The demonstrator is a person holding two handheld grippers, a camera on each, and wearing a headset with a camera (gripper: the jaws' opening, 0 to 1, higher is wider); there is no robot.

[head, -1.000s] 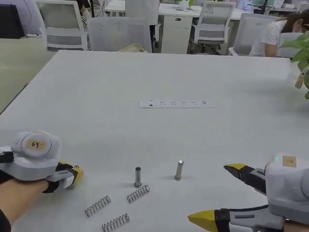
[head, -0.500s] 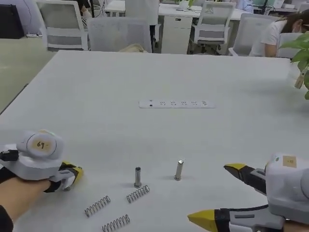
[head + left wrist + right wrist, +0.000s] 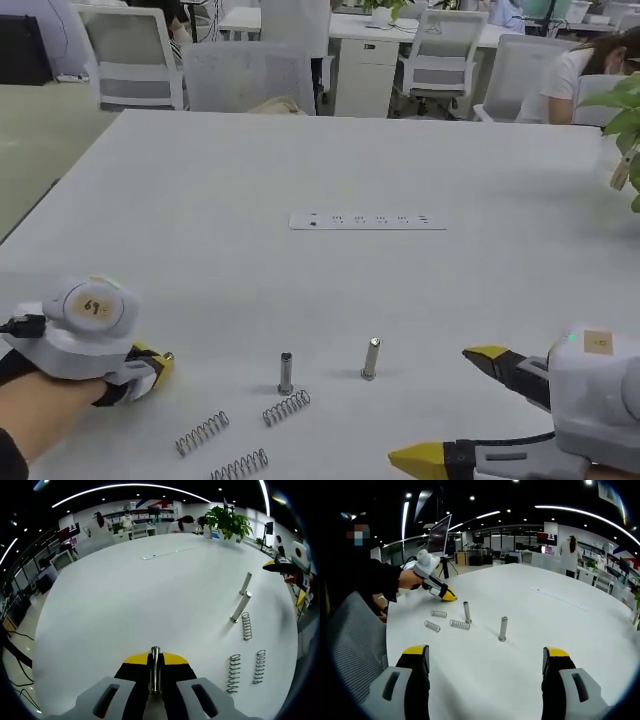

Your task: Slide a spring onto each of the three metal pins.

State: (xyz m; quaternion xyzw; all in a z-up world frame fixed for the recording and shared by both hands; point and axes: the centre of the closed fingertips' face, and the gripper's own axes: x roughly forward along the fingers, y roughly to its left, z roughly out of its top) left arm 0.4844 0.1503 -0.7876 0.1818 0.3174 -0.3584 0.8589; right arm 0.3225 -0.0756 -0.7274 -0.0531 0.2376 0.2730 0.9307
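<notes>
White office tabletop point(image 3: 350, 160). Left gripper point(image 3: 150, 367) pinched narrow on one pin point(image 3: 155, 669), gripped lengthwise between jaws, probably for standing it upright. Ahead of right gripper point(image 3: 485, 652), jaws wide and empty: two pins point(image 3: 286, 372) point(image 3: 371, 358) upright for loading, three springs point(image 3: 287, 407) point(image 3: 202, 432) point(image 3: 240, 464) loose beside them, none threaded yet.

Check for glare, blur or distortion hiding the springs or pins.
Head view: even light, standing pins and springs sharp, shadows faint. Left gripper view: fisheye bows the table; held pin glints. Right gripper view: room dark, ceiling lights streak.
</notes>
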